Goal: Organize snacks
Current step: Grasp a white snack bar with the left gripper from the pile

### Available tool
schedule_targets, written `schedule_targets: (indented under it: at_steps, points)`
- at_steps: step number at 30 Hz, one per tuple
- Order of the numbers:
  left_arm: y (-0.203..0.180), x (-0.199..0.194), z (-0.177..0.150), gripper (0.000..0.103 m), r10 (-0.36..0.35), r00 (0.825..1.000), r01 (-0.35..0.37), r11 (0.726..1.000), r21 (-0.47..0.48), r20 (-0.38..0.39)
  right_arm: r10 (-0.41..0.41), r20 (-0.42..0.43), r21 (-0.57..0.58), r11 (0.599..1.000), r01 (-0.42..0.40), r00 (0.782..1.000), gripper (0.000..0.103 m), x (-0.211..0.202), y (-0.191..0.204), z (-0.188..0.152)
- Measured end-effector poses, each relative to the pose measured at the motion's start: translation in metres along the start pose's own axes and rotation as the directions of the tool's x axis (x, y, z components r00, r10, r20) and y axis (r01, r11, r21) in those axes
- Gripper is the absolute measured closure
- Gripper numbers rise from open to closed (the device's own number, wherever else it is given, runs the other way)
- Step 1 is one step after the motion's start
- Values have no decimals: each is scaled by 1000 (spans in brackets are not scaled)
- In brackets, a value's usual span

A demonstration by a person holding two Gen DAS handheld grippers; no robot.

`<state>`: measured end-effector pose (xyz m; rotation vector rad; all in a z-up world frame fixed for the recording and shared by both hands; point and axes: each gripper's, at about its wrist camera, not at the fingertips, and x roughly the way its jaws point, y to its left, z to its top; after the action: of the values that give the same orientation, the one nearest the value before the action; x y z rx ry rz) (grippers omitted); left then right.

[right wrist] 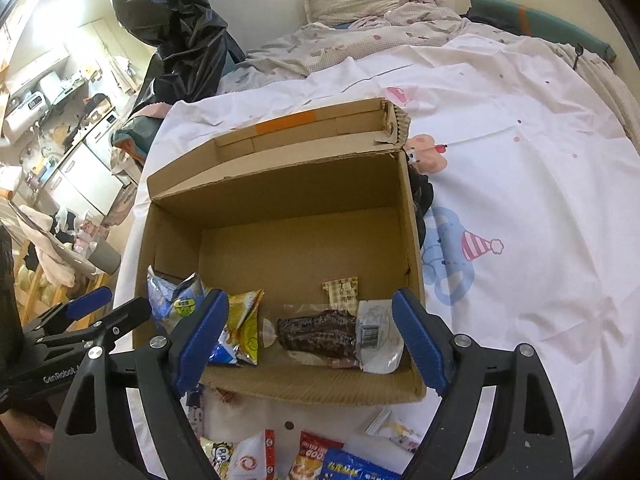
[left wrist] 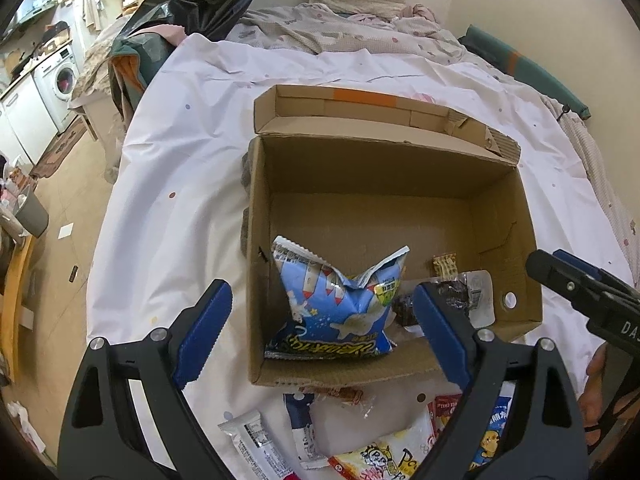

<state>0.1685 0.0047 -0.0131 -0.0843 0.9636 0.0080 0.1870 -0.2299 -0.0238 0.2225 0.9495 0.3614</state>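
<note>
**Snacks in the open cardboard box, both grippers spread and empty**

The left gripper hangs over the near left corner of the open brown cardboard box on the white printed bedsheet, its jaws wide apart around nothing. Below it a puffy blue-and-white snack bag stands in the box's near left corner, crimped top pointing up and away. Right of that, the right wrist view adds a small yellow foil packet that the left view hides. A dark brown bar in clear wrap lies with its long axis left to right, white label end rightward; a small beige sachet sits just beyond. The right gripper is spread and holds nothing. Loose snack packets lie near, outside the box.
</note>
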Motion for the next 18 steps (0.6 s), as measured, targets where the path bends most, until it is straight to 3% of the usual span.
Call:
schedule_targets:
  at_steps: [10, 18]
  points:
    - [13, -23, -15, 13, -4, 1000, 5, 1000, -20, 17, 3, -12, 18, 1000, -3, 1000, 17, -25, -2, -24]
    - [32, -31, -41, 13, -23, 999, 19, 996, -84, -43, 1, -38, 50, 999, 1, 999, 17, -35, -9, -47]
